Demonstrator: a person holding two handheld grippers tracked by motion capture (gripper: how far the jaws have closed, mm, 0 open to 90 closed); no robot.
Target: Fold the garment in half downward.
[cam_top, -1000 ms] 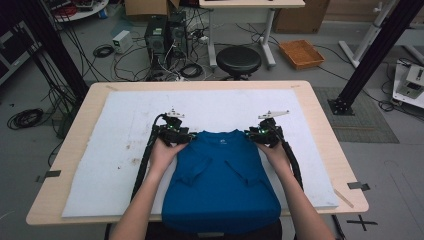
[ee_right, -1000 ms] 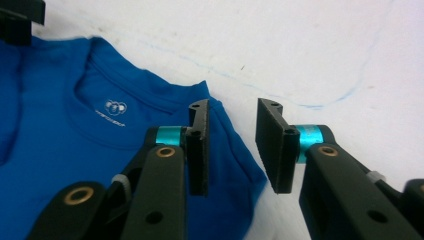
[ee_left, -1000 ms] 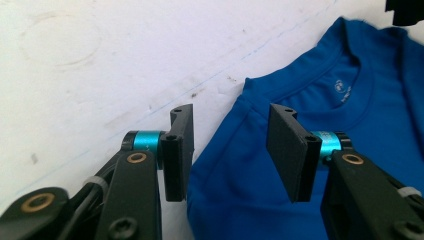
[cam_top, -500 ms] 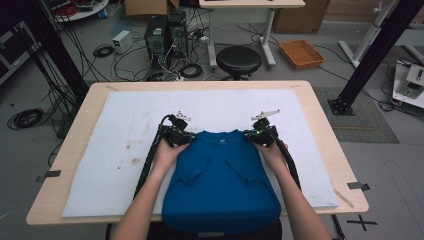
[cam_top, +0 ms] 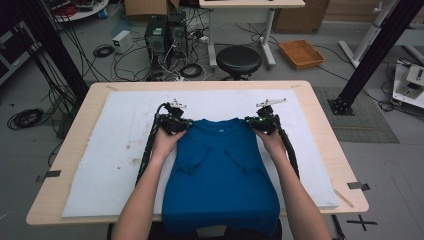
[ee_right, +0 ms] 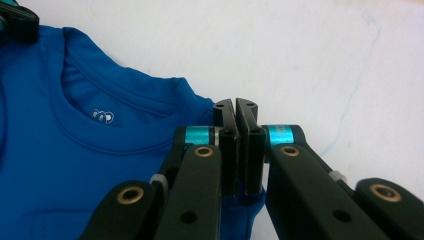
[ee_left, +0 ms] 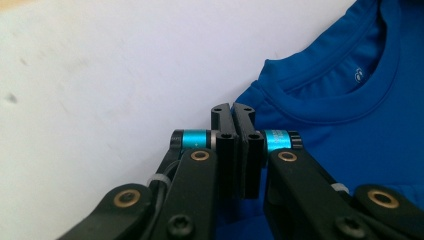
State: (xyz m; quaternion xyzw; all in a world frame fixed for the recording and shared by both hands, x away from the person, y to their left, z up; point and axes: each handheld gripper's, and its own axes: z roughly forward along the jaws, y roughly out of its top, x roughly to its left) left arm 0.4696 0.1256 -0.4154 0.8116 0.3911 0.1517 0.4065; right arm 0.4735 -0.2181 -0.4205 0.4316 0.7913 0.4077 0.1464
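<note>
A blue T-shirt [cam_top: 220, 170] lies flat on a white mat [cam_top: 110, 150] covering the worktop [cam_top: 75, 107], sleeves folded in over its front, collar toward the far edge and hem hanging over the near edge. The left claw [cam_top: 176, 125] has just been closing and now pinches the shirt's left shoulder beside the collar [ee_left: 320, 95], jaws pressed together on the fabric. The right claw [cam_top: 260, 123] has likewise closed and grips the right shoulder seam.

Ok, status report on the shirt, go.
Left gripper and right gripper: jaws shut on blue shirt shoulders. Shirt flat on white mat, sleeves folded in. Nothing in the way.
</note>
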